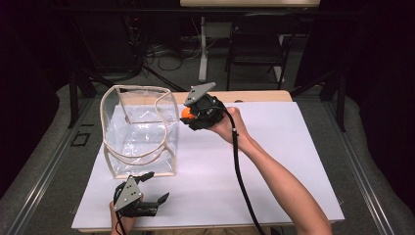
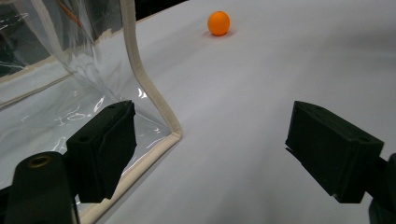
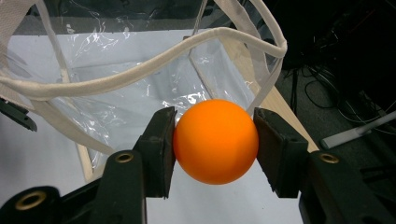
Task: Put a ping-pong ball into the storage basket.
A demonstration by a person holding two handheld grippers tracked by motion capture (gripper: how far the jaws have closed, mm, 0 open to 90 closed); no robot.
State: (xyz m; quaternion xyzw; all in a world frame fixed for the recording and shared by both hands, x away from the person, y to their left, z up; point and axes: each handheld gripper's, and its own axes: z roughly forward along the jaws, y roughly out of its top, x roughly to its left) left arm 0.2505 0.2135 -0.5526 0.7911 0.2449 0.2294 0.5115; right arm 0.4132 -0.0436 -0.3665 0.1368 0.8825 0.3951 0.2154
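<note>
two tools work over one white worktop [image 1: 274, 161], each held in a person's hand. largest on the surface is a single clear plastic bag [image 1: 139, 129] with cream fabric trim along its edges and rim, standing open-topped at the left part of the worktop. no brand, label or other writing can be read on the bag, the tools or the worktop.

right tool [image 1: 190, 115], raised beside the bag's right upper corner, is clenched on one orange ball [image 3: 215, 141]; in the right gripper view both black pads press the ball's sides, with the bag's sagging rim just beyond it. a grey three-cornered plate sits on top of this tool, and a black cable trails from it along the forearm toward the near edge.

left tool [image 1: 152, 188], near the front edge of the worktop just in front of the bag's near right corner, stands released, jaws wide apart with nothing between them. in the left gripper view one jaw lies against the trimmed bottom corner of the bag and the other hangs over bare worktop. it too carries a grey plate.

second orange ball [image 2: 218, 23] rests on the worktop, well apart from the left tool, to the right of the bag. that makes two balls counted: one gripped, one lying loose.
</note>
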